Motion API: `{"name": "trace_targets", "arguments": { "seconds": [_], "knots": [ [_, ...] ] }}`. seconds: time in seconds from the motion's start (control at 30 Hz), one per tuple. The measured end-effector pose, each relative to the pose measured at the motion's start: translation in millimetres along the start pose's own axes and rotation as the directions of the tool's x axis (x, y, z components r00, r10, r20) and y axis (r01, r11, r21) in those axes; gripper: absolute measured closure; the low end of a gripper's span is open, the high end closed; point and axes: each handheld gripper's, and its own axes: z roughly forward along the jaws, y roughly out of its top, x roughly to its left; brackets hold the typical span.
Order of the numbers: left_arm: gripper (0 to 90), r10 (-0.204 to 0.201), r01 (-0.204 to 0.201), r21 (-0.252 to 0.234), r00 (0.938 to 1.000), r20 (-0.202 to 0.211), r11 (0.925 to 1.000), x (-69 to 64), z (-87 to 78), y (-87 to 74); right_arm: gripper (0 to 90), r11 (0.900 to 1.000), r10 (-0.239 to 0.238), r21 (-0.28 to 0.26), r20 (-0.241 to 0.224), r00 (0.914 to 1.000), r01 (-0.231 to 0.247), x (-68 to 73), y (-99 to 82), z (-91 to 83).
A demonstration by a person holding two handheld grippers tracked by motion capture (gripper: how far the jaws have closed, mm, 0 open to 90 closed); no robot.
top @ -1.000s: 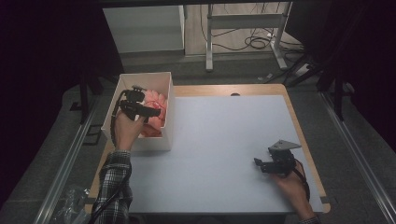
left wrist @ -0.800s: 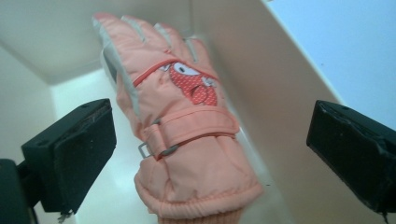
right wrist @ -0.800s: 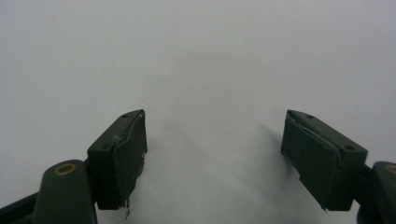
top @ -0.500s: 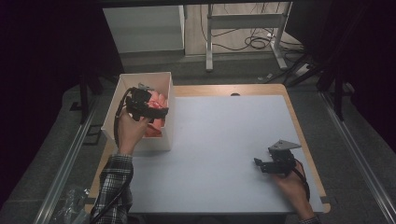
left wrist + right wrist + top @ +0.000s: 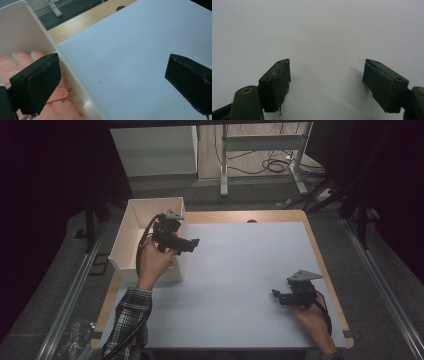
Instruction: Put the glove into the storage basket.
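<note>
High view: left gripper [image 5: 192, 243] lifted out of the white box [image 5: 131, 227], now over its right wall, jaws spread, nothing held; right gripper [image 5: 278, 295] unmoved on the table [image 5: 240, 265].
Left gripper view: pink thing [image 5: 62, 102] left in box; probably dropped off.
Right gripper view: jaws wide, empty.

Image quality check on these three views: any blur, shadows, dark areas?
High view: surroundings nearly black, white table top evenly lit. Left gripper view: pink object in the white box soft, jaws sharper. Right gripper view: soft shadows under the jaws on the table, slightly hazy.
</note>
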Motion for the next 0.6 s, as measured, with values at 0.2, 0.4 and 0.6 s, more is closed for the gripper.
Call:
{"name": "trace_targets", "arguments": {
  "seconds": [0.2, 0.4, 0.6],
  "knots": [
    [0.7, 0.042, -0.041, -0.01, 0.9976, 0.055, 0.9991, -23.1, 10.8, 2.7, 22.6, 1.0, 0.0, 0.0, 0.0, 1.0, 0.0, 0.0, 0.0, 0.0],
    [0.5, 0.078, -0.077, -0.015, 0.9902, 0.116, 0.9969, -47.1, 25.3, -0.5, 22.6, 1.0, 0.0, 0.0, 0.0, 1.0, 0.0, 0.0, 0.1, 0.0],
    [0.5, 0.102, -0.1, -0.024, 0.9803, 0.169, 0.9947, -64.9, 35.4, -5.6, 22.5, 1.0, 0.0, 0.002, 0.0, 1.0, 0.0, 0.1, 0.2, -0.2]
  ]
}}
